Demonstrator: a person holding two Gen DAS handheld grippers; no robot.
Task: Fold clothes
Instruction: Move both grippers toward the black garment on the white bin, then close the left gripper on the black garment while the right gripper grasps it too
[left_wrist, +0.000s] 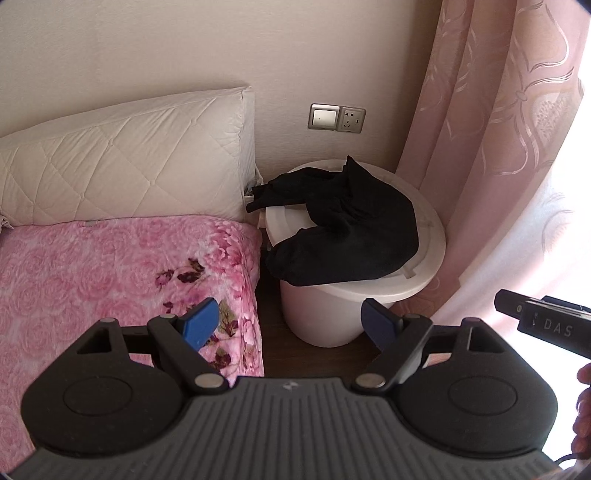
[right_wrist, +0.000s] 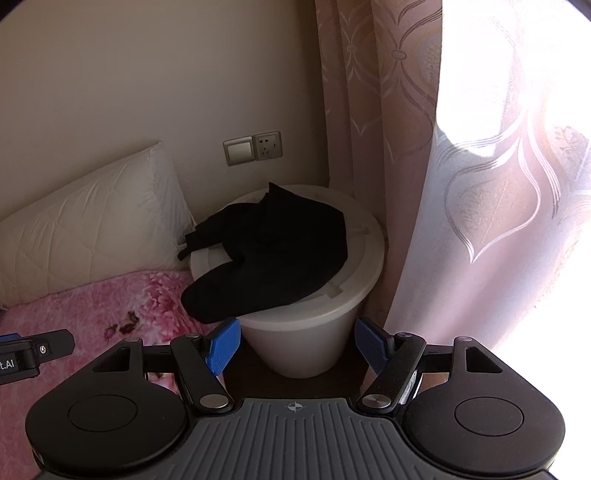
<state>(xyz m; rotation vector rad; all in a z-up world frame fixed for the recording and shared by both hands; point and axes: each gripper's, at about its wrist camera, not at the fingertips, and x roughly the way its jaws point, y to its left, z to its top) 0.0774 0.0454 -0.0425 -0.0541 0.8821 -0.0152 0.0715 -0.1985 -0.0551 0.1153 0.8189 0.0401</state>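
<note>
A black garment (left_wrist: 343, 225) lies crumpled on the lid of a white bucket (left_wrist: 325, 314) beside the bed; it also shows in the right wrist view (right_wrist: 273, 254) on the bucket (right_wrist: 306, 343). My left gripper (left_wrist: 290, 325) is open and empty, held short of the bucket, its left pad over the bed's edge. My right gripper (right_wrist: 297, 347) is open and empty, in front of the bucket and below the garment. The right gripper's body shows at the right edge of the left wrist view (left_wrist: 543, 321).
A bed with a pink floral blanket (left_wrist: 110, 277) and a white quilted pillow (left_wrist: 122, 162) lies to the left. A pink patterned curtain (left_wrist: 498, 129) hangs to the right. A wall switch and socket (left_wrist: 336, 118) sit above the bucket. Dark wood floor (left_wrist: 273, 347) runs between bed and bucket.
</note>
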